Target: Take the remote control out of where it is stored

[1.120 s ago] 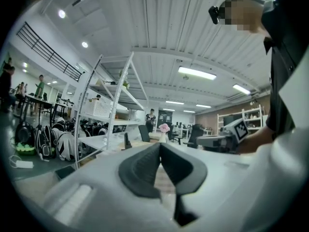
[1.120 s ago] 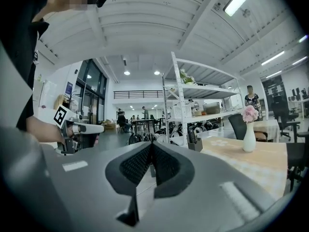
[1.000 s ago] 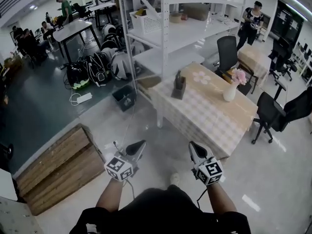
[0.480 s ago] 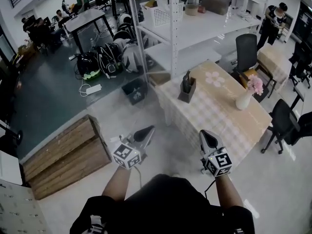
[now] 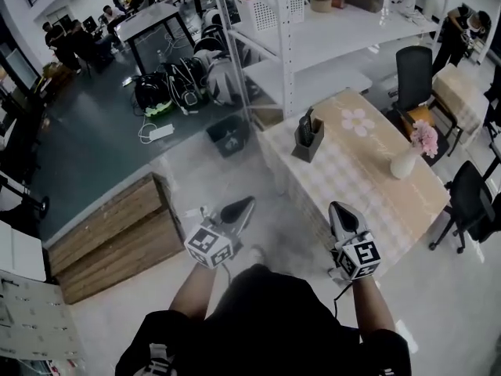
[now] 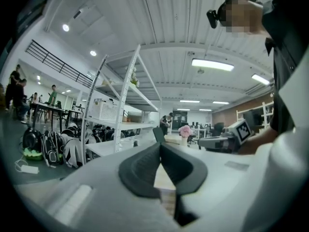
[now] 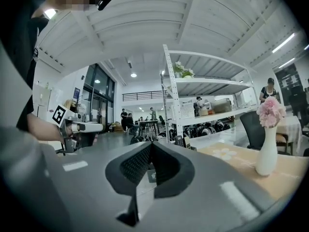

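Note:
A dark remote control (image 5: 306, 124) stands upright in a small grey holder (image 5: 308, 142) at the near left corner of a table (image 5: 360, 186) covered with a checked cloth. Both grippers are held level over the floor, short of the table. My left gripper (image 5: 249, 203) is shut with nothing between its tips (image 6: 160, 144). My right gripper (image 5: 337, 207) is also shut and empty (image 7: 151, 143). In the right gripper view the remote (image 7: 179, 140) shows small, just right of the jaws.
A white vase of pink flowers (image 5: 409, 157) stands on the table's far side. Tall white shelving (image 5: 290, 45) rises behind the table. A wooden crate (image 5: 109, 237) lies left, with a black bin (image 5: 227, 135), backpacks (image 5: 188, 81), office chairs (image 5: 415, 73) and people farther off.
The person has walked toward the table, so it and the holder appear closer. Both grippers came forward together and stayed shut.

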The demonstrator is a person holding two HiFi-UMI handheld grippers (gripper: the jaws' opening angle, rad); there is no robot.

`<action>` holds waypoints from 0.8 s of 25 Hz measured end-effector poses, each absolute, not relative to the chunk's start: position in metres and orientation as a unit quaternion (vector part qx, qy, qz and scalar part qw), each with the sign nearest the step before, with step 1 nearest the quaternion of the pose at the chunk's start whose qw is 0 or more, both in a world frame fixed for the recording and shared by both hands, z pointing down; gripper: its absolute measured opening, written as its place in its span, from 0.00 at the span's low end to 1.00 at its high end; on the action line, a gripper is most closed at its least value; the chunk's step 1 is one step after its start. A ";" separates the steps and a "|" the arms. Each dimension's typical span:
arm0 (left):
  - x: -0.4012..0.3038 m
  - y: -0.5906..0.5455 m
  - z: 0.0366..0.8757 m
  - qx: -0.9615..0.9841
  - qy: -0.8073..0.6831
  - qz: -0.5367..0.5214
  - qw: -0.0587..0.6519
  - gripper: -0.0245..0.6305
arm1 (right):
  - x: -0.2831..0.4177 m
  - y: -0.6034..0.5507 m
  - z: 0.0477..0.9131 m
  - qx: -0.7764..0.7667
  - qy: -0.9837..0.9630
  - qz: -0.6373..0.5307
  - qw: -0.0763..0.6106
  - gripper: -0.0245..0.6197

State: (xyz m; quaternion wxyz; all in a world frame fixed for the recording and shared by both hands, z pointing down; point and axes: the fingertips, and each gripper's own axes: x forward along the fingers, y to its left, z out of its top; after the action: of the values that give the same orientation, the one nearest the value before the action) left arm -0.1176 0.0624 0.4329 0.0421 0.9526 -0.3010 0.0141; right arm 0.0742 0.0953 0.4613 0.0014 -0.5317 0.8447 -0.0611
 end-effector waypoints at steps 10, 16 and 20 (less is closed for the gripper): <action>-0.108 0.026 0.441 0.954 -0.298 -0.002 0.042 0.04 | 0.086 0.062 0.465 -0.539 0.841 -0.040 -0.006 0.05; -0.098 -0.012 0.450 0.957 -0.286 -0.008 0.052 0.04 | 0.093 0.026 0.468 -0.548 0.835 -0.045 -0.019 0.05; -0.095 -0.052 0.454 0.958 -0.282 -0.005 0.056 0.04 | 0.096 -0.012 0.466 -0.554 0.831 -0.046 -0.017 0.05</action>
State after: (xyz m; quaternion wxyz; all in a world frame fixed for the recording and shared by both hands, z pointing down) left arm -0.0947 -0.0517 0.4539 0.0556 0.9579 -0.2818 -0.0050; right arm 0.0964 -0.0115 0.4661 -0.0172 -0.5540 0.8311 -0.0457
